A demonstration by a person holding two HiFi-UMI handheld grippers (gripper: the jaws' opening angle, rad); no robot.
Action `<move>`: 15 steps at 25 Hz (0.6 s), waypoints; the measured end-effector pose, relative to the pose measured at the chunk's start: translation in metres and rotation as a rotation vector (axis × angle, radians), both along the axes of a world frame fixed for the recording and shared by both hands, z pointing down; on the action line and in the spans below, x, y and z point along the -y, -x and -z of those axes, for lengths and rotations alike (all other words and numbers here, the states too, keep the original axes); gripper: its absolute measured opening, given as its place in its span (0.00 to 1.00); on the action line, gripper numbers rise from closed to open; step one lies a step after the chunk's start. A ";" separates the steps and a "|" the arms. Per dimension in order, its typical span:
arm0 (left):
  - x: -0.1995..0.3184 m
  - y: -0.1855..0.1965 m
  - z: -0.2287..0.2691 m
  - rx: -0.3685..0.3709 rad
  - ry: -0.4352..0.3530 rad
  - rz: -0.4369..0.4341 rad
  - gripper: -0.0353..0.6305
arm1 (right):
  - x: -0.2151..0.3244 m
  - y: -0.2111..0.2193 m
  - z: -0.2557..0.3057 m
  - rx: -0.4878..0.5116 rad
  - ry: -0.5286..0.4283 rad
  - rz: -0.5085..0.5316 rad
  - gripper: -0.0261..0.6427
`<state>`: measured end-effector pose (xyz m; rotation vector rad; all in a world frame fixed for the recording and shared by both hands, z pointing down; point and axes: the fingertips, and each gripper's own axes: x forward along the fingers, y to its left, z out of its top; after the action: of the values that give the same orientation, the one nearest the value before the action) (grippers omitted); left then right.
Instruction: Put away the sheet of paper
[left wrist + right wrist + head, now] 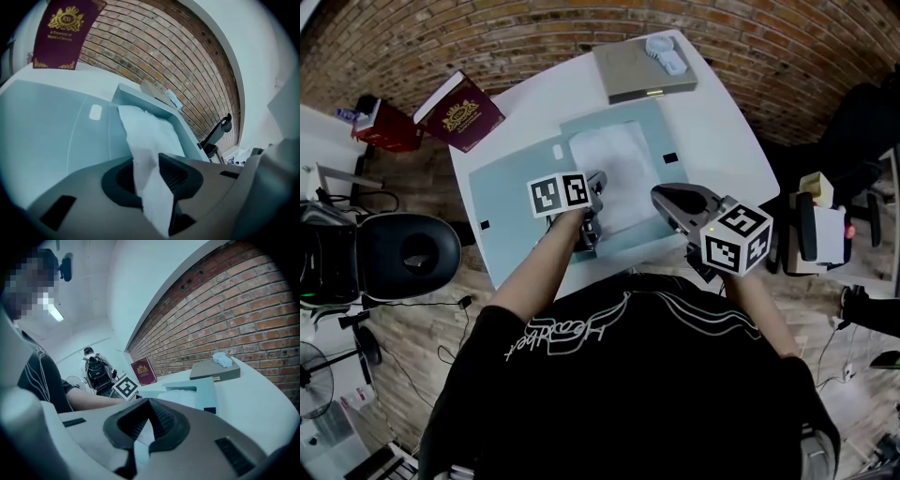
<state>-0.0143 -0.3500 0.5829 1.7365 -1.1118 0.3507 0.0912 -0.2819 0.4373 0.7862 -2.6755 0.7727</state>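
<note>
A white sheet of paper [614, 173] lies on an open light-blue folder [511, 178] on the white table [722, 131]. My left gripper [598, 187] is at the sheet's near left edge. In the left gripper view the paper [150, 136] rises off the folder [51, 126] and runs between the jaws of that gripper [147, 173], which stand slightly apart. My right gripper [659, 195] hovers at the sheet's right edge. In the right gripper view its tips [149, 404] meet. A white strip shows behind them, and I cannot tell whether it is pinched.
A maroon book [457, 111] lies at the table's far left corner. A grey box [642, 70] with a white object on top sits at the far edge. A black chair [408, 253] stands left of the table. A person with a backpack [96, 369] stands in the background.
</note>
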 end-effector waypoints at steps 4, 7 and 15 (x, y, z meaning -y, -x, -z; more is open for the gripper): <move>-0.002 -0.006 0.004 0.032 0.000 -0.044 0.46 | -0.001 0.005 0.000 -0.001 0.001 0.020 0.04; -0.003 -0.002 0.008 0.124 -0.035 -0.063 0.57 | 0.001 0.008 0.003 0.005 -0.003 0.032 0.04; -0.002 0.021 0.029 0.287 -0.168 -0.102 0.63 | 0.001 0.015 0.004 0.008 -0.009 0.053 0.04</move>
<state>-0.0350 -0.3476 0.5537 1.9380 -1.2892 0.5986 0.0761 -0.2829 0.4338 0.7125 -2.6970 0.7535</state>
